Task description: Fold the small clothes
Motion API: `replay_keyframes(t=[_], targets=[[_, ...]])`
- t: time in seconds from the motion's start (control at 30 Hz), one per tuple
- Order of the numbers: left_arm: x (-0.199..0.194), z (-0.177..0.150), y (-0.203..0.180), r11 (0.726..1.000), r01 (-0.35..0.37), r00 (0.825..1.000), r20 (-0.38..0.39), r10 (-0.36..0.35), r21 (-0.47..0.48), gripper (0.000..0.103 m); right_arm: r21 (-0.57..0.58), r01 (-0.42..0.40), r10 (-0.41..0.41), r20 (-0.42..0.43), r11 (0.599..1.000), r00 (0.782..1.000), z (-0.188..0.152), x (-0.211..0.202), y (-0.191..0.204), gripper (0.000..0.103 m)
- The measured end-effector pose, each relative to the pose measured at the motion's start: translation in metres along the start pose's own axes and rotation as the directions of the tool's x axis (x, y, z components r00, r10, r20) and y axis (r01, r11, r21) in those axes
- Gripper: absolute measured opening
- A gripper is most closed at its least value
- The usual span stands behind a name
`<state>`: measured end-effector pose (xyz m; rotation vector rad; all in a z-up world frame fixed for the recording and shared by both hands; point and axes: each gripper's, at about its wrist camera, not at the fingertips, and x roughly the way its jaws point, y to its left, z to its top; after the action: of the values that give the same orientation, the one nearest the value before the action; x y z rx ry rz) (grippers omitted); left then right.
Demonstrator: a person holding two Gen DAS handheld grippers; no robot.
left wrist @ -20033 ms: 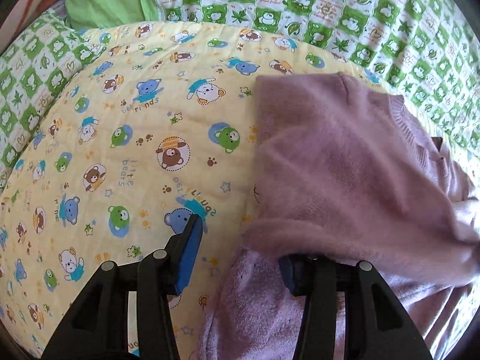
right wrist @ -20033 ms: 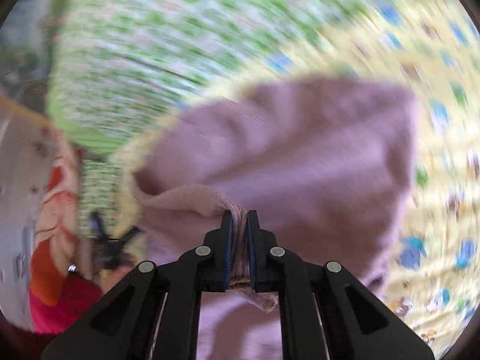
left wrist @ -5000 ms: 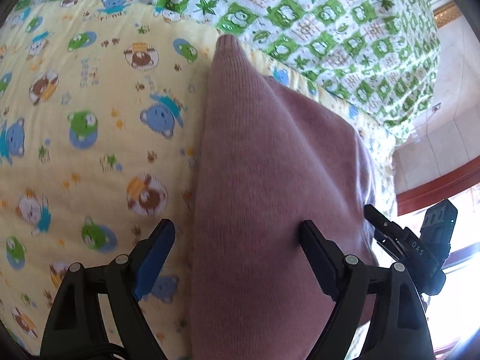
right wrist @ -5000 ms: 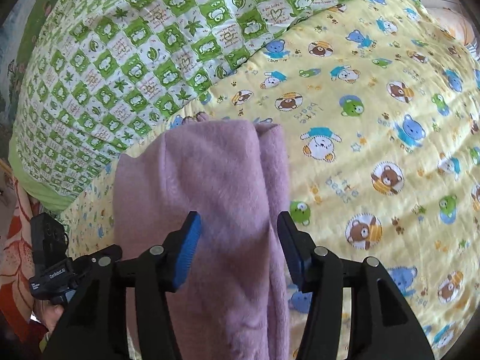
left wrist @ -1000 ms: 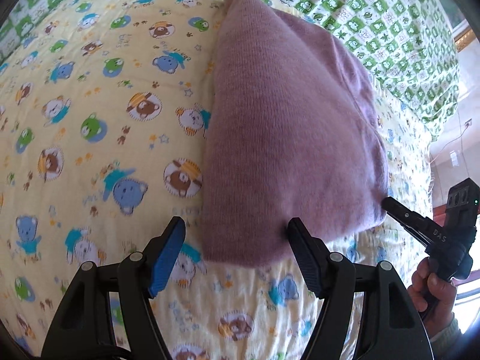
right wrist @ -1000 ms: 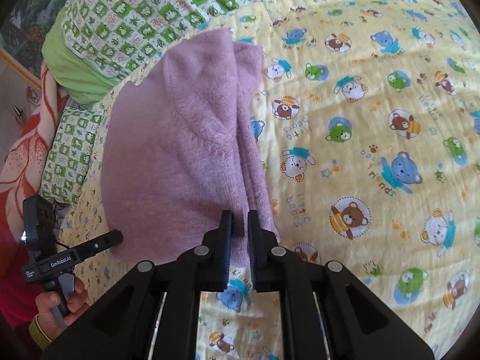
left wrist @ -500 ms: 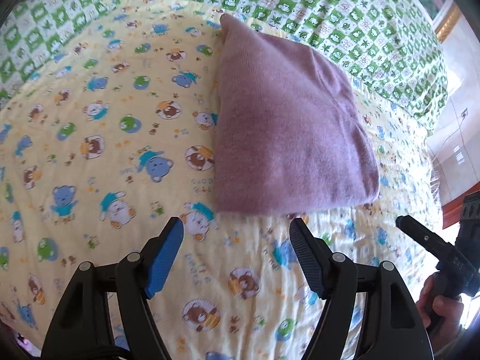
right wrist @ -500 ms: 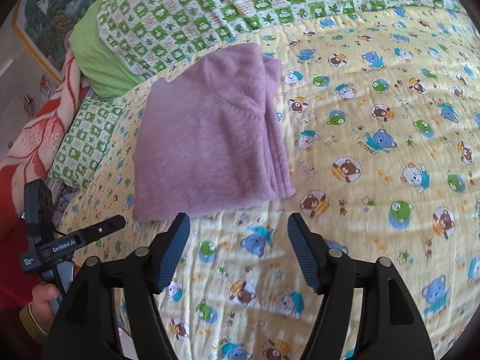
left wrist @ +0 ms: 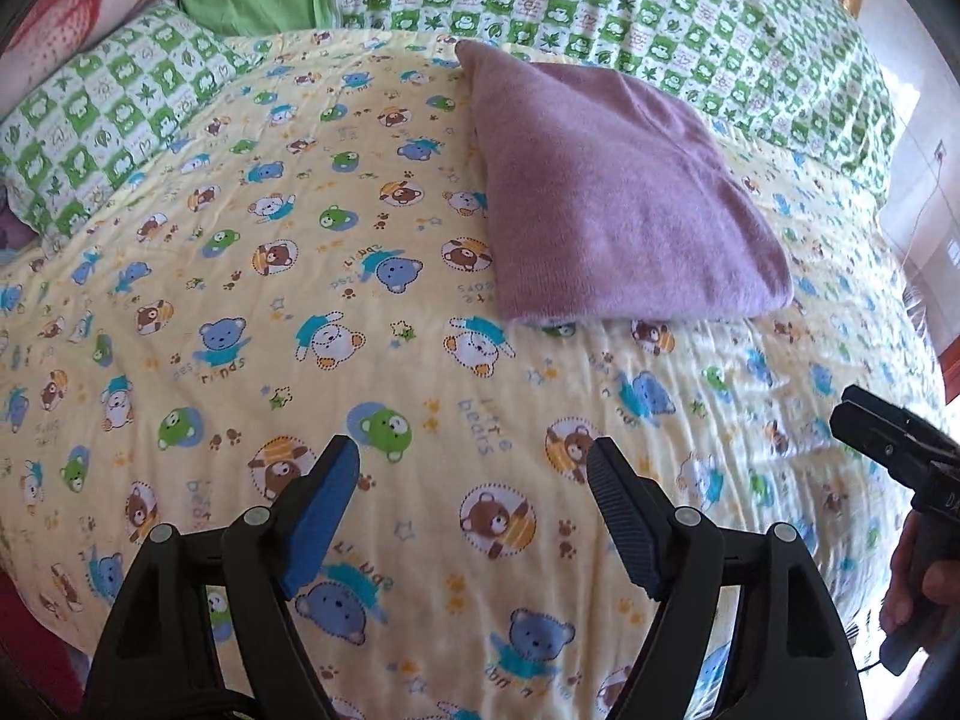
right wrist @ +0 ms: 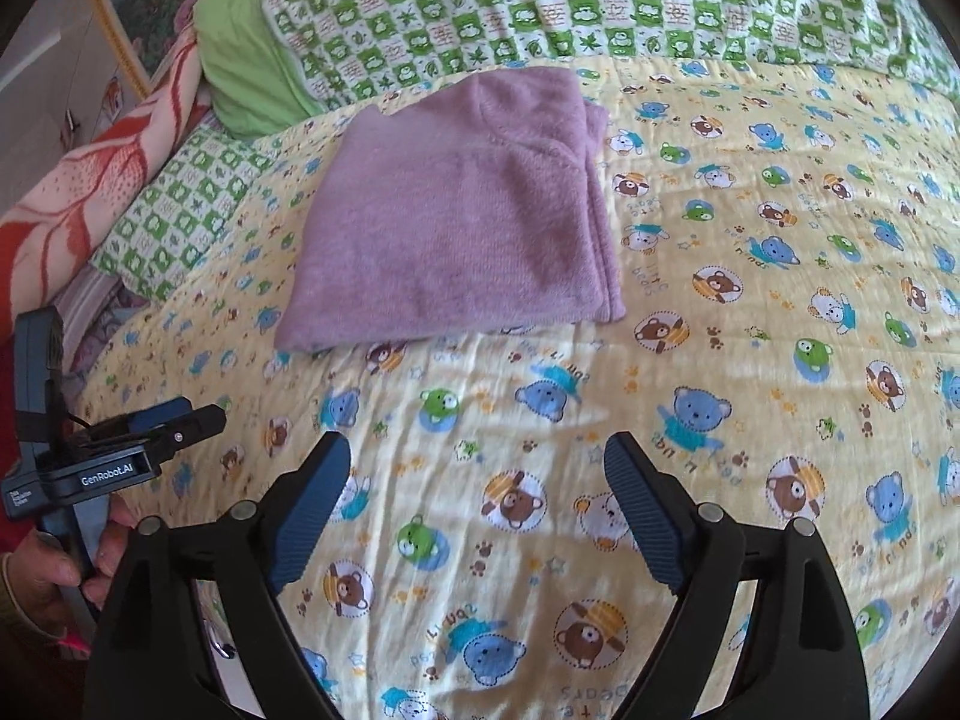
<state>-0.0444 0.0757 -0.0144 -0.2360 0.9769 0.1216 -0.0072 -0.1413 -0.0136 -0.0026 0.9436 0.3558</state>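
A purple knit garment (left wrist: 606, 204) lies folded into a flat rectangle on the yellow bear-print blanket (left wrist: 300, 312); it also shows in the right wrist view (right wrist: 456, 222). My left gripper (left wrist: 474, 462) is open and empty, well short of the garment's near edge. My right gripper (right wrist: 477, 456) is open and empty, also back from the garment. The right gripper shows at the right edge of the left wrist view (left wrist: 894, 438); the left gripper shows at the left edge of the right wrist view (right wrist: 120, 444).
A green-and-white checked quilt (left wrist: 600, 6) lies behind the garment. A checked pillow (right wrist: 186, 204) and a red-patterned blanket (right wrist: 78, 192) sit to the left. The yellow blanket spreads wide to the right in the right wrist view (right wrist: 780, 300).
Both grippers have pulled back from the folded garment, which now lies farther away. The right gripper, shut on the garment's edge a second ago, has let go and opened.
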Motion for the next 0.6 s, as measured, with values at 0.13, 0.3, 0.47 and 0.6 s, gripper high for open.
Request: replay_keyframes(t=[0.13, 0.3, 0.47, 0.6], targets=[[0.000, -0.005, -0.005, 0.999, 0.009, 1.000, -0.006, -0.008, 0.035, 0.080, -0.055, 0.016, -0.016, 0.010, 0.998, 1.000, -0.007, 0.001, 0.009, 0.090], [-0.006, 0.002, -0.012, 0.998, 0.013, 1.000, 0.019, -0.014, 0.061, 0.081, -0.108, 0.016, -0.015, 0.012, 0.994, 1.000, -0.011, 0.003, 0.018, 0.092], [-0.018, 0.020, -0.019, 0.995, -0.019, 0.996, 0.088, 0.011, 0.100, 0.086, -0.160, 0.017, -0.009, 0.051, 0.987, 0.999, -0.002, -0.004, 0.022, 0.092], [-0.028, 0.037, -0.025, 0.994, -0.023, 0.990, 0.142, 0.008, 0.109, 0.089, -0.210, 0.021, 0.001, 0.105, 0.977, 0.994, 0.012, -0.014, 0.025, 0.094]])
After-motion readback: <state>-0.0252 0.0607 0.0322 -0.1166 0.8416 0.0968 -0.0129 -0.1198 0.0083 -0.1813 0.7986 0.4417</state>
